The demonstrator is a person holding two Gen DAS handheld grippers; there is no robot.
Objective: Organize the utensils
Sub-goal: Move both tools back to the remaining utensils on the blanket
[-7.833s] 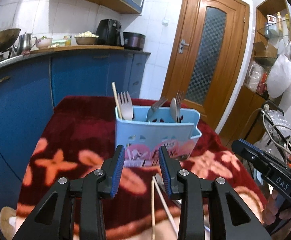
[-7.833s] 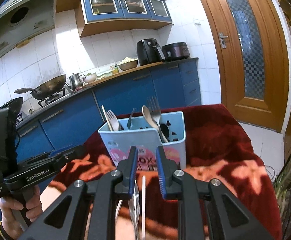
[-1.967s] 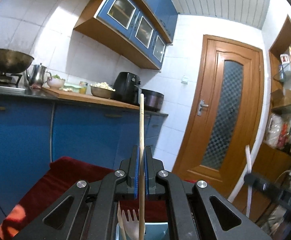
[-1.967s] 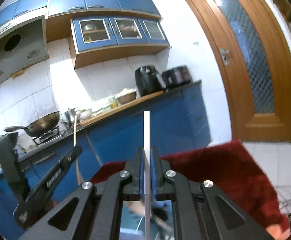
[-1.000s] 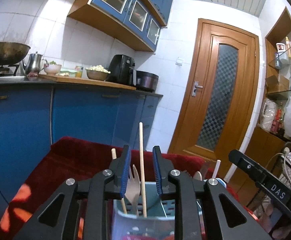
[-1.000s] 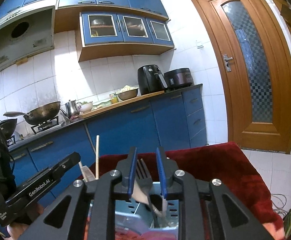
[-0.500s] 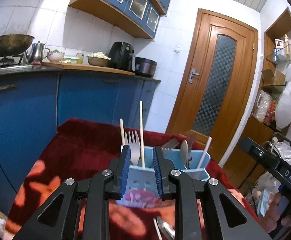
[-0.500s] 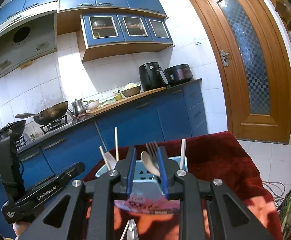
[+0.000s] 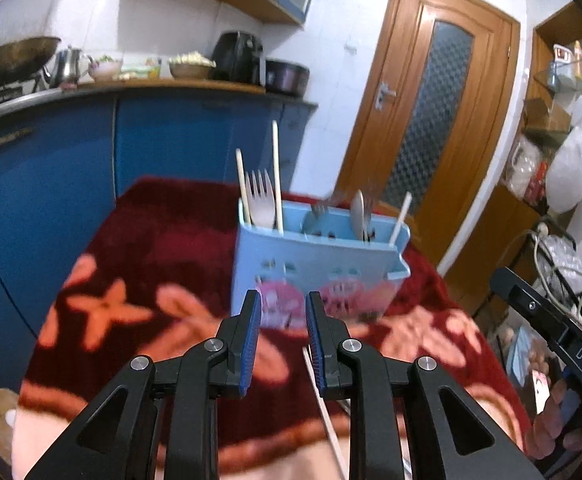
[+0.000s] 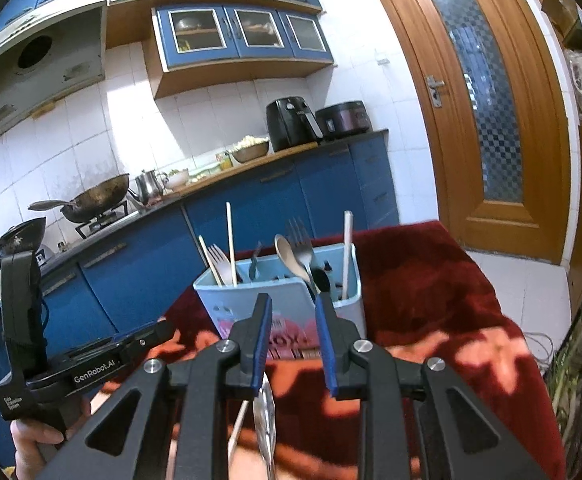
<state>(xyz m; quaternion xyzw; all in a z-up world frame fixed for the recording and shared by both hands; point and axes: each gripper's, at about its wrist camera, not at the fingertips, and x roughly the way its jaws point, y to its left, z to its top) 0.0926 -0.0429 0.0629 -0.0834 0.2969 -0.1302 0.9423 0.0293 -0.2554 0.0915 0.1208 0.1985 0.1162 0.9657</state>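
Note:
A light blue utensil holder (image 9: 319, 264) (image 10: 231, 304) stands on the red flowered cloth (image 9: 163, 248). It holds forks, spoons, a tall wooden chopstick (image 9: 276, 168) (image 10: 230, 240) in its left part and a white chopstick (image 9: 401, 216) (image 10: 347, 248) in its right part. My left gripper (image 9: 281, 308) hangs open and bare in front of the holder, a short way back from it. My right gripper (image 10: 294, 312) is likewise open with nothing between its fingers. On the cloth below the grippers lie a chopstick (image 9: 327, 412) (image 10: 239, 428) and a metal utensil (image 10: 265, 416).
Blue kitchen cabinets (image 9: 51, 152) with a countertop of pots and appliances run behind the table. A wooden door (image 10: 487, 120) stands at the back right. Shelves, bags and cables (image 9: 563, 168) crowd the right side. A hand (image 10: 35, 440) grips the left tool's handle.
Both grippers let go of their chopsticks, which now stand in the holder. Both have drawn back from the holder and tipped downward, so the cloth and the lying utensils show.

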